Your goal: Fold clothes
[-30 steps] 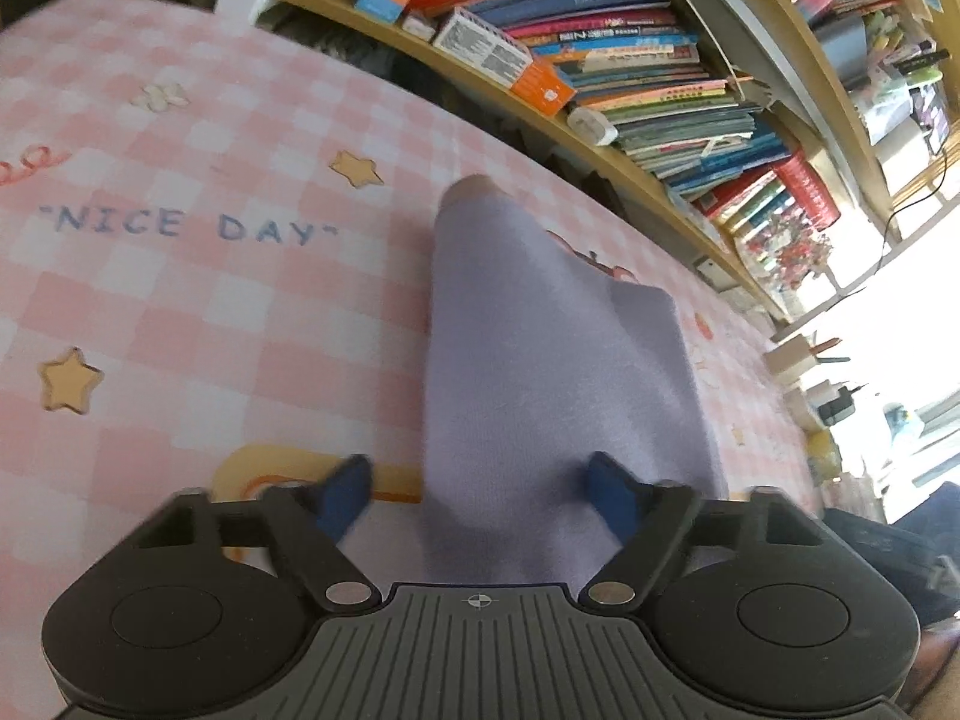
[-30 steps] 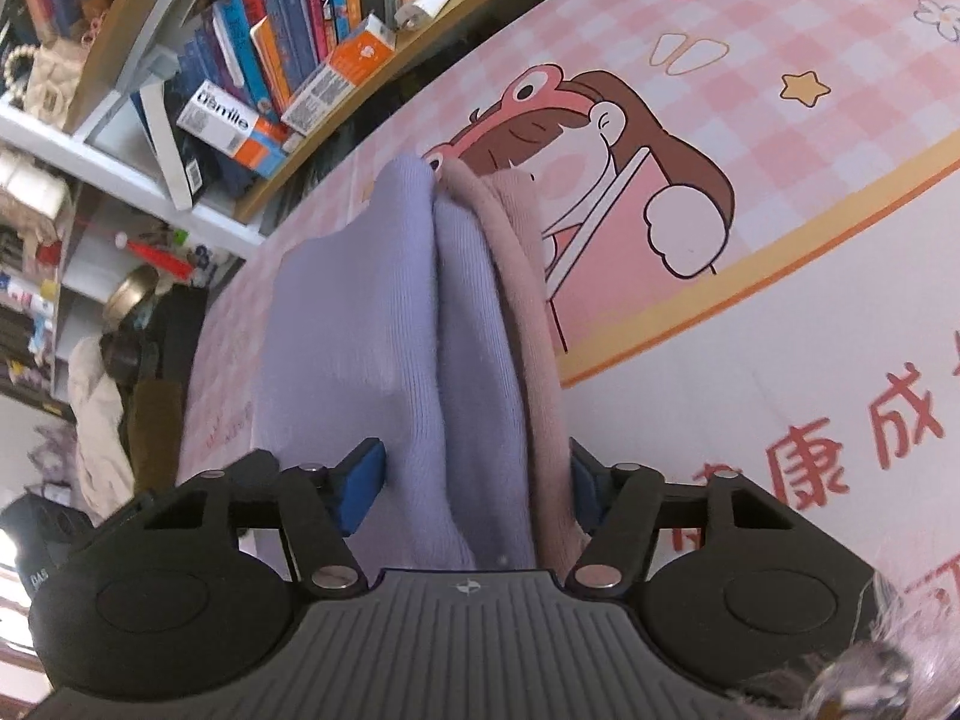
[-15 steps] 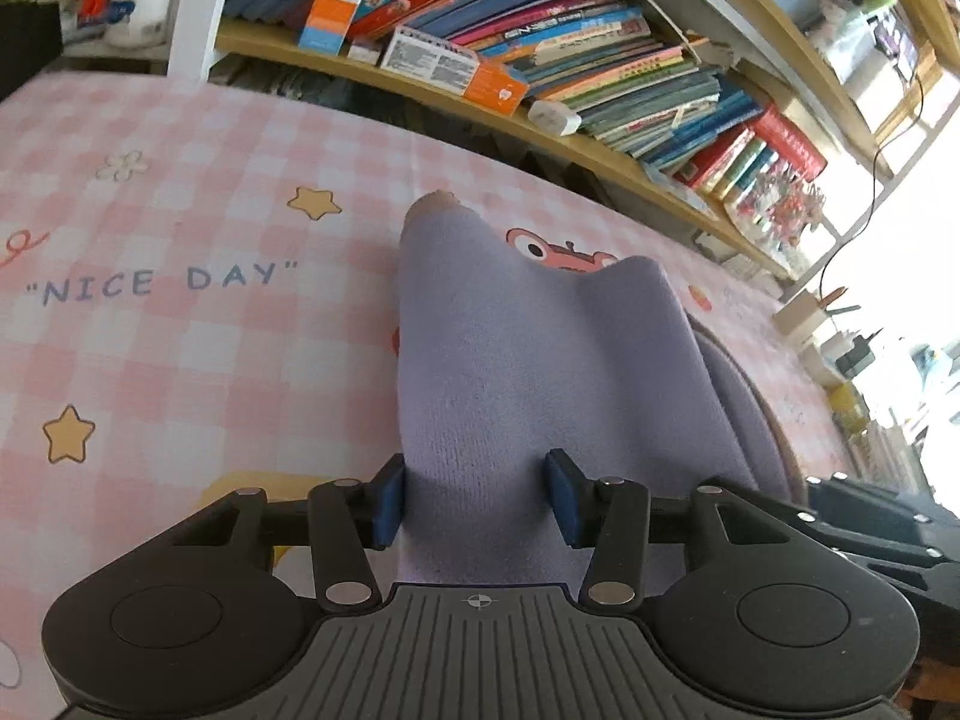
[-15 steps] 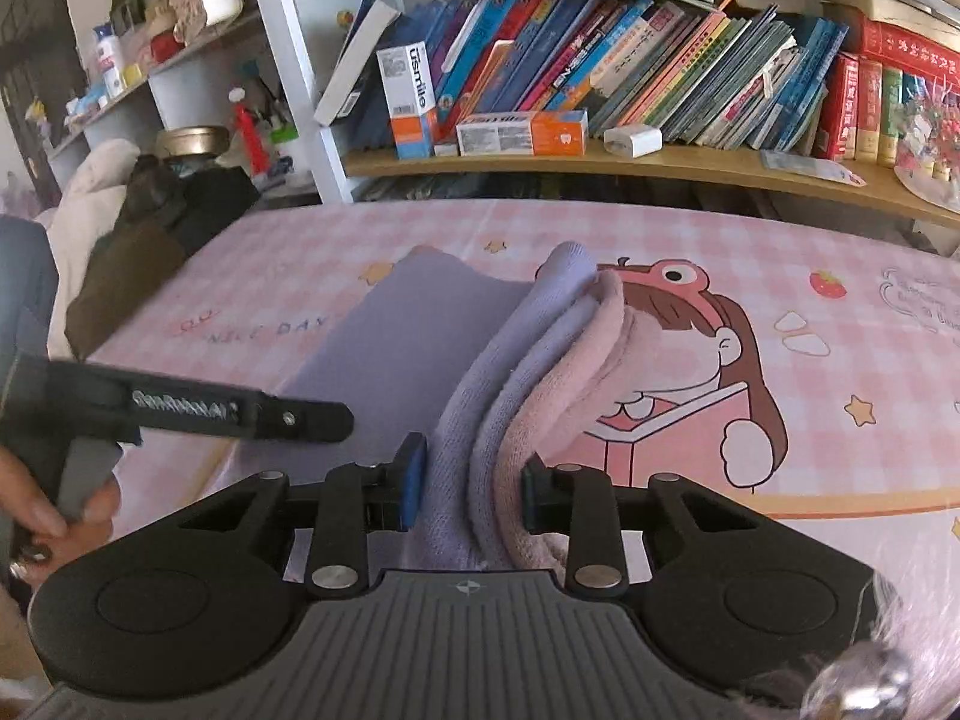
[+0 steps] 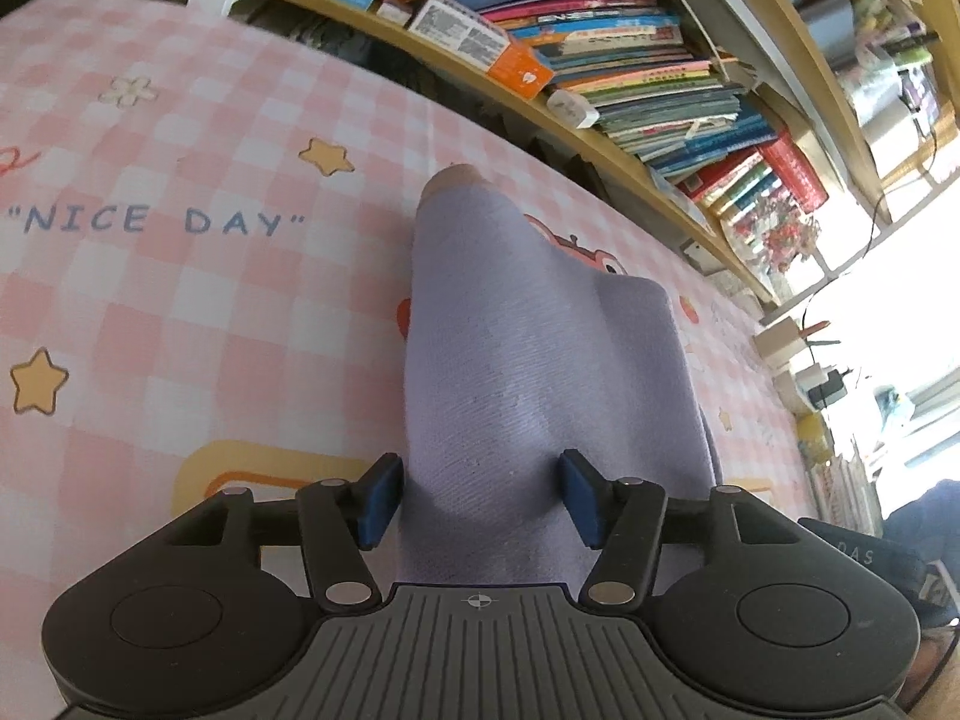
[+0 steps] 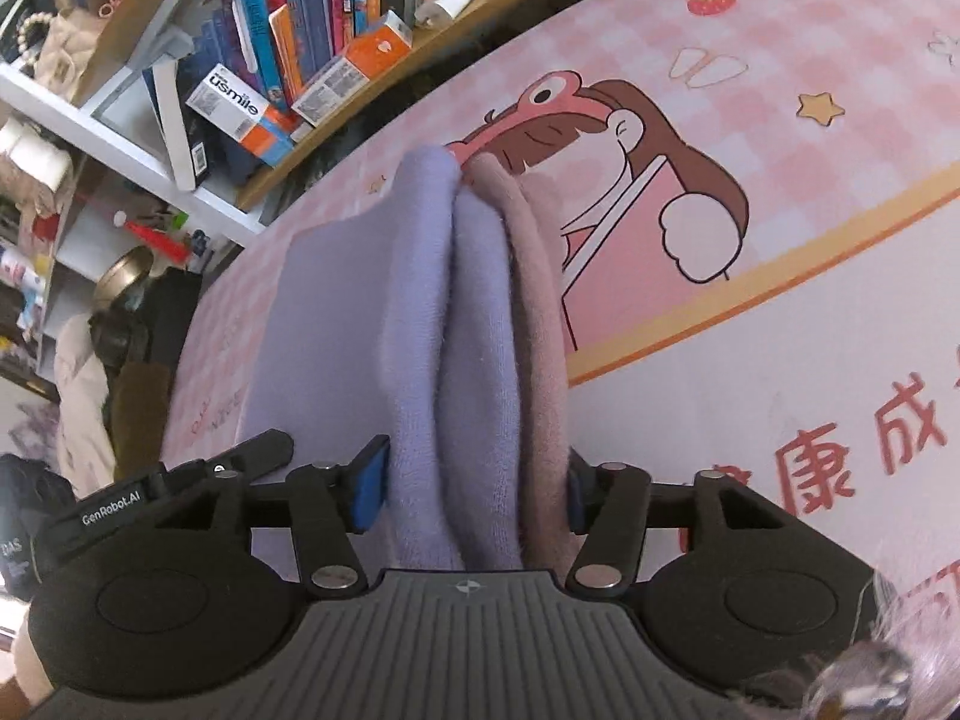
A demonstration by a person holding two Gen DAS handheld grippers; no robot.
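Observation:
A lavender garment (image 5: 528, 360) lies folded on the pink checked tablecloth (image 5: 180, 300), a pinkish end peeking out at its far tip. My left gripper (image 5: 480, 498) holds the near edge, its blue pads pressed against a raised hump of the fabric. In the right wrist view the same garment (image 6: 420, 312) is bunched into thick lavender rolls with a dusty-pink layer (image 6: 534, 300) on the right. My right gripper (image 6: 474, 486) straddles this bundle with its fingers spread wide, the fabric filling the gap. The left gripper's body (image 6: 180, 486) shows at lower left.
A low wooden shelf of books (image 5: 600, 30) runs along the table's far edge; boxes and books (image 6: 312, 60) stand close to the cloth. The tablecloth (image 6: 780, 360) shows a cartoon print and red characters. Clutter and bags (image 6: 90, 360) sit beyond the left end.
Both grippers had lifted the fold half a second ago and are low over the table again. The right fingers have spread apart from their tight pinch; the left gap is almost unchanged.

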